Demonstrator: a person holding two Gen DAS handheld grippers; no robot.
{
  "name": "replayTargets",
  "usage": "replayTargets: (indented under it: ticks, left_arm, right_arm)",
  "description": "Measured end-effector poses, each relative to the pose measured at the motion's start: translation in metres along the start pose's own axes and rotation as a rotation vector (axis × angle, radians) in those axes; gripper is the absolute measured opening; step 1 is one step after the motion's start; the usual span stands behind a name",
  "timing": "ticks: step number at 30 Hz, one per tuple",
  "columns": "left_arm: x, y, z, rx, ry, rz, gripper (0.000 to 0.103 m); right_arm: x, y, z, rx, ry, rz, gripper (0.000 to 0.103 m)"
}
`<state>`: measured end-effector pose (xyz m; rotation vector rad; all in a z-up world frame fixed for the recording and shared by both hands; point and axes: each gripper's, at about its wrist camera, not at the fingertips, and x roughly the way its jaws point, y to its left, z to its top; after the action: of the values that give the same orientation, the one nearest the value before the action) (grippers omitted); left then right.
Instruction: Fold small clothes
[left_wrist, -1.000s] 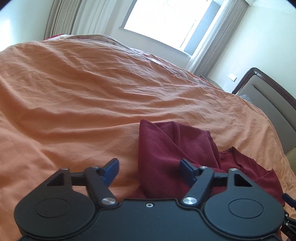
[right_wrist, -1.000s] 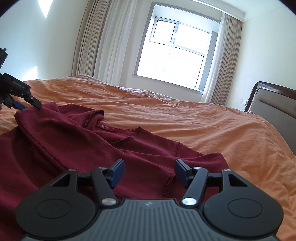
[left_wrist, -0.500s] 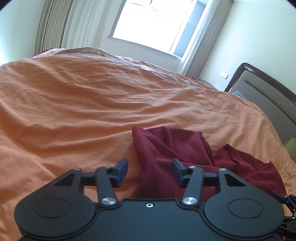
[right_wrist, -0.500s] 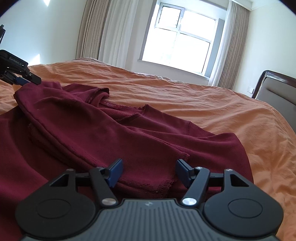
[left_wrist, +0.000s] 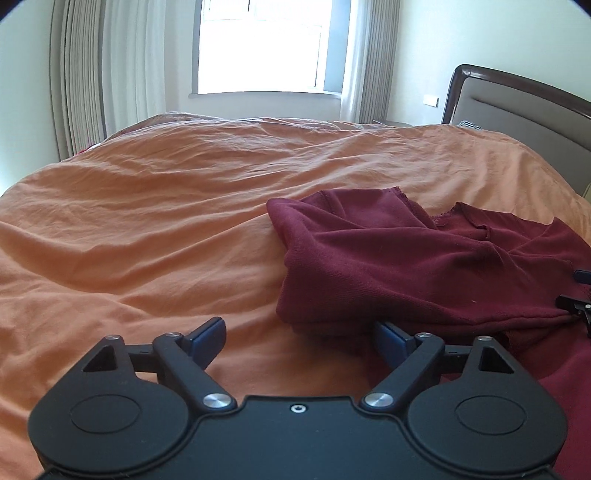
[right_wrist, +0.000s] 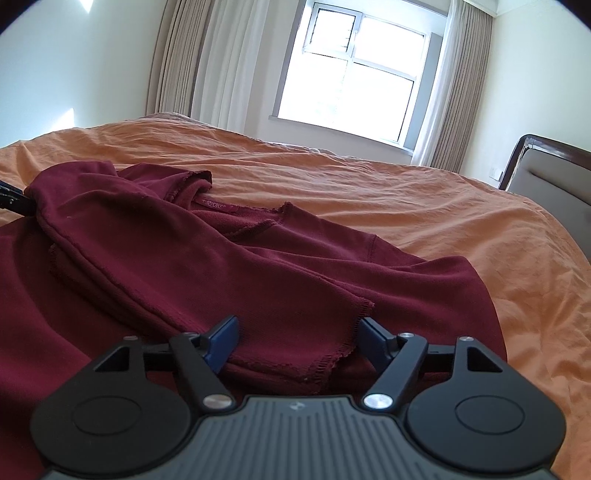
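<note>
A dark red garment (left_wrist: 406, 266) lies partly folded on the orange bedspread (left_wrist: 166, 221), with one side flap laid over its body. My left gripper (left_wrist: 299, 339) is open, its jaws wide apart, low at the garment's near left folded edge, holding nothing. The garment also fills the right wrist view (right_wrist: 221, 266). My right gripper (right_wrist: 295, 341) is open, with the flap's hemmed edge lying between its jaws. The right gripper's tip shows at the right edge of the left wrist view (left_wrist: 576, 295). The left gripper's tip shows at the left edge of the right wrist view (right_wrist: 14, 199).
The orange bedspread stretches far to the left and back. A padded headboard (left_wrist: 517, 110) stands at the right. A window (right_wrist: 354, 74) with curtains (left_wrist: 92, 81) is on the far wall.
My left gripper opened wide and drew back to the left, off the folded edge. My right gripper moved closer over the flap's hem. The flap lies flatter.
</note>
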<state>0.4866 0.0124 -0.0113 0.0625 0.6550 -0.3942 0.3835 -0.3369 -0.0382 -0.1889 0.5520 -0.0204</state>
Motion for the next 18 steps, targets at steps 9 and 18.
replayTargets:
  ticks: [9, 18]
  left_arm:
    - [-0.005, -0.010, 0.012, -0.014, -0.008, -0.032, 0.020]
    - [-0.019, 0.012, 0.010, -0.212, 0.058, -0.041, 0.011]
  right_arm:
    - [0.001, -0.003, 0.000, 0.020, 0.000, 0.004, 0.083]
    - [0.000, -0.004, -0.001, 0.011, -0.004, 0.017, 0.089]
